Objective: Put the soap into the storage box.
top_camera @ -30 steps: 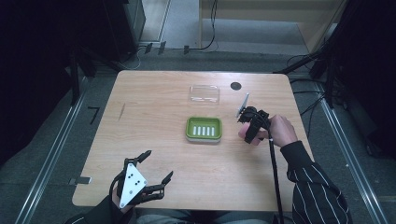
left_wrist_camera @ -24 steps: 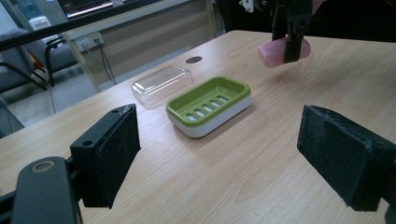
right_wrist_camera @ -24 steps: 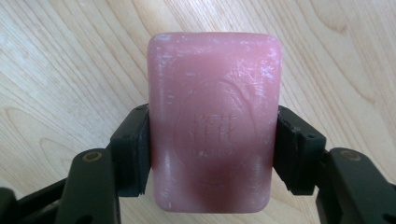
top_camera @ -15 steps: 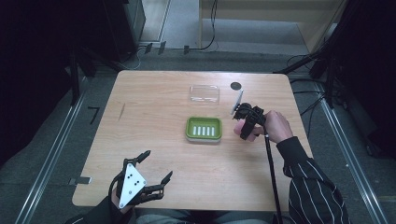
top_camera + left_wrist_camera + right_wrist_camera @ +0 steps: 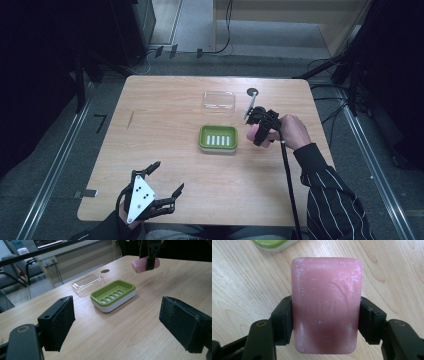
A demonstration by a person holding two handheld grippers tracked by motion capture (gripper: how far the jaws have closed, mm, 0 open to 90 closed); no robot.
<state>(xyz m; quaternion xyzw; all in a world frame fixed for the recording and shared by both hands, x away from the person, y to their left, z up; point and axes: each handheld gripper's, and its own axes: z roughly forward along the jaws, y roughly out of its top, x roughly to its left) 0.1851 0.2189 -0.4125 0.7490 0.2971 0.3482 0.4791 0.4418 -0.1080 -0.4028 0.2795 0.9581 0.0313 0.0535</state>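
- One tabletop [image 5: 165, 120], pale wood, carries everything here; it is the largest thing in the high view.
- Two tongs. The left tongs [image 5: 159, 186] rest near the front edge with jaws spread wide and nothing between them; the left gripper view looks between both pads at bare wood. The right tongs [image 5: 325, 325] are clamped on the soap across its two long sides.
- One clear lid [image 5: 219, 100], lying on the wood behind the dish, apart from it.
- One green soap dish [image 5: 218, 137], with a white base and five slots in its floor; it holds nothing.
- One pink soap bar [image 5: 326, 305], held clear above the tabletop just right of the dish, as the left gripper view shows [image 5: 140, 265].
- Handling, by judgement: the bar looks stiff, fairly dense and light enough for one pair of tongs. Its waxy, scuffed faces and rounded corners could slide under a weak pinch, and hard pads may dent it. Taking it mid-length across the flat long sides, as now, seems the safest hold.
- One thin dark pen-like stick [image 5: 248, 106] and one small dark round spot [image 5: 252, 92] lie beyond the right hand.
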